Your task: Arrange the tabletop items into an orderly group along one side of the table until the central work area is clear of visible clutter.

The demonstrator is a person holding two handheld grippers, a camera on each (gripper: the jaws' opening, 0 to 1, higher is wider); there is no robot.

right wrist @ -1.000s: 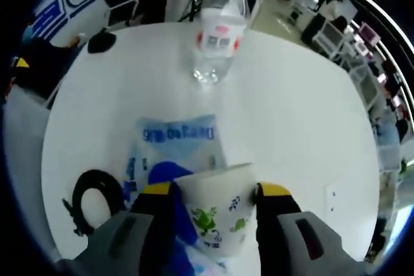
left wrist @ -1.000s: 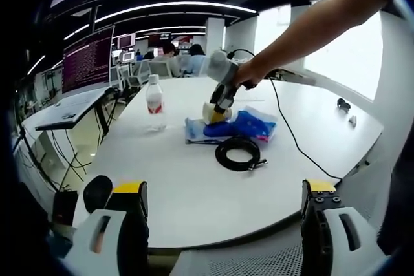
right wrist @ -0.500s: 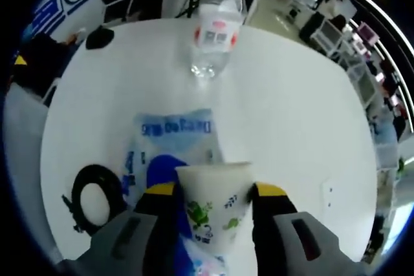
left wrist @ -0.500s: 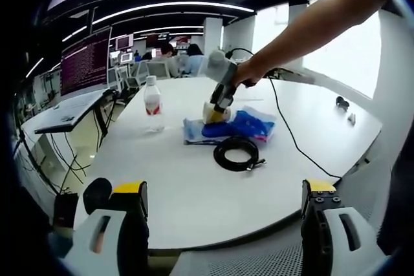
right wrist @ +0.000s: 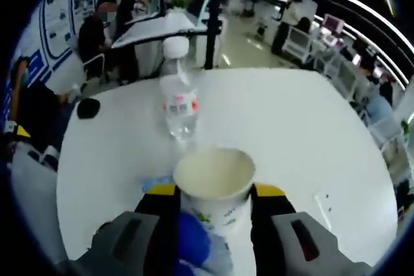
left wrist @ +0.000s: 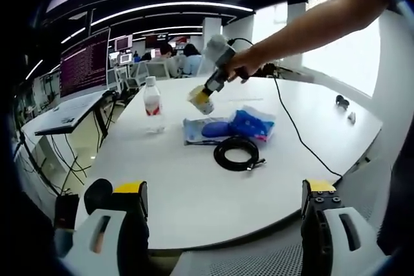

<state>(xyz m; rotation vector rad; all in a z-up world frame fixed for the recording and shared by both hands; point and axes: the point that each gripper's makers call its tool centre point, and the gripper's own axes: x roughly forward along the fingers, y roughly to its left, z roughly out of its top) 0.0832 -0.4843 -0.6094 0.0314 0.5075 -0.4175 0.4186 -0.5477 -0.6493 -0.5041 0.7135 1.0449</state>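
My right gripper is shut on a white paper cup with green prints, held upright in the air above the table. In the left gripper view that cup hangs above the blue plastic bags, under a person's outstretched arm. A clear water bottle with a red label stands beyond the cup; it shows as the bottle at the table's far left. A coiled black cable lies in front of the bags. My left gripper is open at the near table edge, nothing between its jaws.
The round white table carries a black cable running to its right edge and small dark items far right. A black mouse-like object lies at the left rim. Desks, monitors and seated people fill the room behind.
The right gripper has lifted the cup off the blue bags and carried it up and toward the bottle. The left gripper has stayed in place.
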